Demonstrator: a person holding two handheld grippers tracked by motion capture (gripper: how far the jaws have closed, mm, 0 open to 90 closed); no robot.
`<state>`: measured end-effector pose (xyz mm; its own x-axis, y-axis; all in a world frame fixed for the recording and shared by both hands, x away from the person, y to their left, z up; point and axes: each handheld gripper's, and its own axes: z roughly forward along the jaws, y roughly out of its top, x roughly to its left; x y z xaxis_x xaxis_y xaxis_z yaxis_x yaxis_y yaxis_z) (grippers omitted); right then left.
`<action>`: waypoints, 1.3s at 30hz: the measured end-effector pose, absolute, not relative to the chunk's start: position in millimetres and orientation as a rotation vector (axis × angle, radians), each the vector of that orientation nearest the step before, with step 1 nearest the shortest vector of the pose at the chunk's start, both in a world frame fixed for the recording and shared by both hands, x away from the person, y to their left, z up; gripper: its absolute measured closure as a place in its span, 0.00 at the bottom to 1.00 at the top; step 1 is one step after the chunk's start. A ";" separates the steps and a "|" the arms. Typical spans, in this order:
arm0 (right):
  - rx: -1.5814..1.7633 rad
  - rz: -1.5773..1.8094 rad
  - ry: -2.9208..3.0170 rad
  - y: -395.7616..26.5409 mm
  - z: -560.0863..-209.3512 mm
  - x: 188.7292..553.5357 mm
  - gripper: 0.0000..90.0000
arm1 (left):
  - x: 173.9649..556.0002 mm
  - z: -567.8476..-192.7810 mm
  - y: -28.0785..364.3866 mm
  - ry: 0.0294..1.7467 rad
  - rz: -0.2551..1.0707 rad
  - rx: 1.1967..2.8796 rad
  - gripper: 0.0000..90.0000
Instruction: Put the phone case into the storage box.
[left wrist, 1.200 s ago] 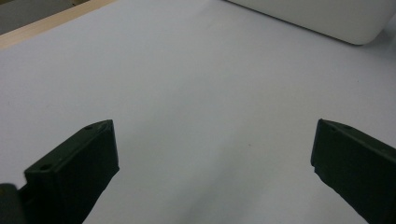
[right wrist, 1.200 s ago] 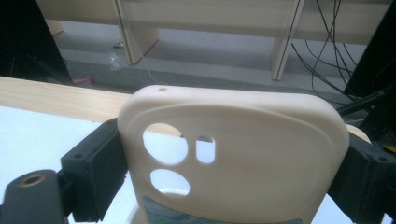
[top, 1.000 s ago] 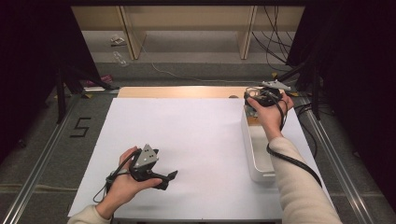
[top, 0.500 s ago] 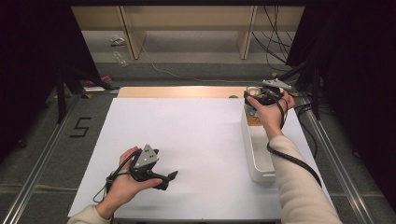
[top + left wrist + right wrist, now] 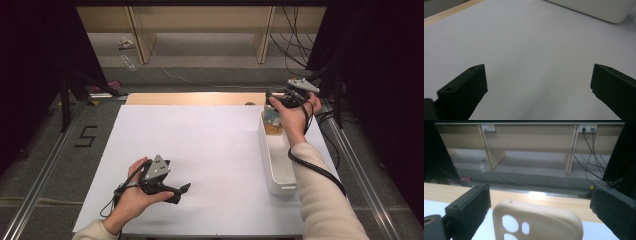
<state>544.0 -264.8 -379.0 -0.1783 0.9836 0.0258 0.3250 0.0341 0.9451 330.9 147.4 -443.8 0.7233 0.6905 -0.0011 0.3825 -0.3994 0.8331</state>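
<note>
1. The phone case (image 5: 537, 221) is cream, with round holes for a camera. In the right gripper view it stands up between the two black jaws, with its holed end on top.
2. Its long side seems to run up and down, from the bin toward the gripper. I cannot tell how far down it goes.
3. The jaws of the right gripper (image 5: 537, 202) are spread wide and have just been opening. There is a clear gap on each side of the case, so the pads do not press on it.
4. In the high view the right gripper (image 5: 285, 100) hangs over the far end of the white bin (image 5: 277, 165), which lies along the right edge of the white table (image 5: 210, 145).
5. The right hand is much the nearer one. To grab the case, I think the jaws would have to close in from both sides.
6. The left gripper (image 5: 172, 192) rests on the table near the front, well apart from the bin. Its jaws are spread wide with nothing between them.
</note>
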 end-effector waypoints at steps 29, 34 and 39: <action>1.256 1.208 1.647 -269.6 -364.2 496.9 0.10 | 330.8 -443.5 147.1 0.821 0.437 2.027 0.00; 1.249 1.230 1.666 -272.2 -367.7 485.4 0.10 | 330.6 -443.1 147.4 0.825 0.437 2.024 0.00; 1.240 1.263 1.686 -274.4 -369.0 473.4 0.10 | 330.8 -443.2 147.9 0.828 0.437 2.021 0.00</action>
<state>473.4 -274.4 -369.0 -0.3121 0.9498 0.0200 0.2863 0.0740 0.9553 330.8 147.9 -443.2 0.7157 0.6984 -0.0079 0.3879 -0.3881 0.8360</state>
